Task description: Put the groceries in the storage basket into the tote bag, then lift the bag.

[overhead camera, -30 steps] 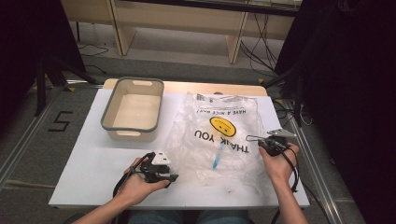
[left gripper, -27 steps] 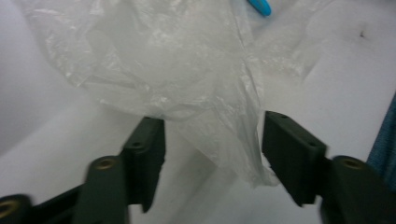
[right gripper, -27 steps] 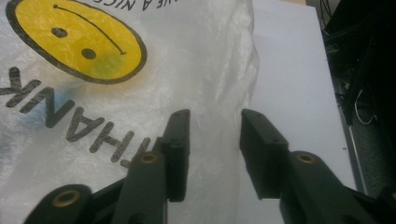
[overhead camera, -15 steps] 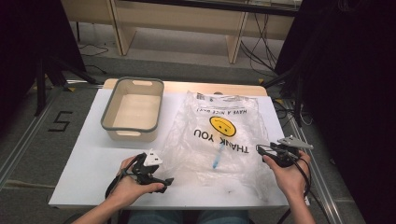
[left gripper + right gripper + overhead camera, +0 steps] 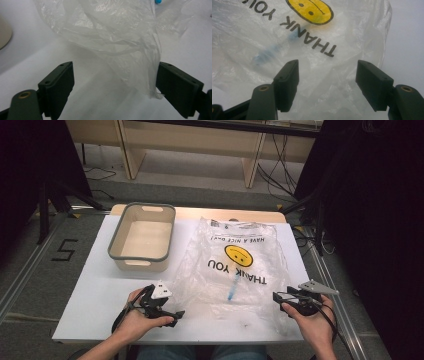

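Note:
A clear plastic bag [image 5: 235, 265] printed with a yellow smiley and "THANK YOU" lies flat on the white table [image 5: 95, 295]. A slim blue thing [image 5: 232, 291] shows through the film. My left gripper [image 5: 174, 316] rests at the bag's near left corner. Its jaws have just been opening and stand wide, with a crumpled fold of the bag [image 5: 130, 50] loose between them in the left gripper view [image 5: 115, 67]. My right gripper [image 5: 277, 299] is at the bag's near right corner. Its jaws have also just been opening, and the bag [image 5: 317, 45] lies flat between and beyond them [image 5: 327, 62].
A beige bin with a grey rim [image 5: 116, 240] stands empty at the table's back left. The table's near edge runs just below both hands. Dark curtains flank the table, and wooden furniture legs and cables are beyond its far edge.
The right hand has drawn back toward the near right of the table, off the bag's side. The left hand has barely shifted. The bag lies flatter than before.

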`<state>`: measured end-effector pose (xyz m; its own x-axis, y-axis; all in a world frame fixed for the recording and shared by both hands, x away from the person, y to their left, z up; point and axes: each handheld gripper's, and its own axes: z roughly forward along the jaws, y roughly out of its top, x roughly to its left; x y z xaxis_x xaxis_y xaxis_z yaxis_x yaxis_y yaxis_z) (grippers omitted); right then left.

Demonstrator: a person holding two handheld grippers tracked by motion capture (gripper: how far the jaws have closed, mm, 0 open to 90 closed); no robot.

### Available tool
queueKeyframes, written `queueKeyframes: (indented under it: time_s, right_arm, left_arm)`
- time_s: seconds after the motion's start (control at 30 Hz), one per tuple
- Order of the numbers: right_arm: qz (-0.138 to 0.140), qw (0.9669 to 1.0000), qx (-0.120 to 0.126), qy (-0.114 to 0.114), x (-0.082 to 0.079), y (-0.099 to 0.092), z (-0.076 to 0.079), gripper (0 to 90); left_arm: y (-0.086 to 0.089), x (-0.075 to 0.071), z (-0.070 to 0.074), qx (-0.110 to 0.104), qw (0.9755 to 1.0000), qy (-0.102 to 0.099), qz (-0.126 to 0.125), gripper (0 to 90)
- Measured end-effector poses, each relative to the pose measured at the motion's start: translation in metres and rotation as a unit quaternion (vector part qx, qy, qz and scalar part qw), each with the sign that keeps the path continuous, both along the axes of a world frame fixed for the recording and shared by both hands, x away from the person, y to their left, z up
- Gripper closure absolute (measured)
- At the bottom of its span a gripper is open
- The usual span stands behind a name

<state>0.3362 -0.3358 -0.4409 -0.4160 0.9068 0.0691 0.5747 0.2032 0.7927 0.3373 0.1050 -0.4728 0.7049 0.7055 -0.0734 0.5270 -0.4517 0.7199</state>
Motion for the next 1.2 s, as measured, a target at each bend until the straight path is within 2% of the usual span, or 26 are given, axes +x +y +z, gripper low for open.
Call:
queueKeyframes:
  time_s: [0.27,0.77,1.03,1.2]
  right_arm:
    - [0.012,0.9999,-0.002,0.007,-0.008,0.004,-0.005,35.1]
    - [0.003,1.0,0.004,0.003,-0.012,0.0,-0.004,35.1]
    - [0.004,1.0,0.004,0.003,-0.013,0.0,-0.004,34.8]
    - [0.005,1.0,0.005,0.003,-0.014,0.0,-0.004,34.8]
  left_arm:
    - [0.001,0.001,-0.001,-0.005,1.0,-0.003,0.003,16.4]
    - [0.0,0.001,-0.001,-0.001,1.0,-0.005,0.003,16.6]
    - [0.001,0.001,-0.001,-0.008,1.0,0.0,0.005,17.2]
    - [-0.001,0.0,-0.003,-0.005,0.9999,0.005,0.007,17.6]
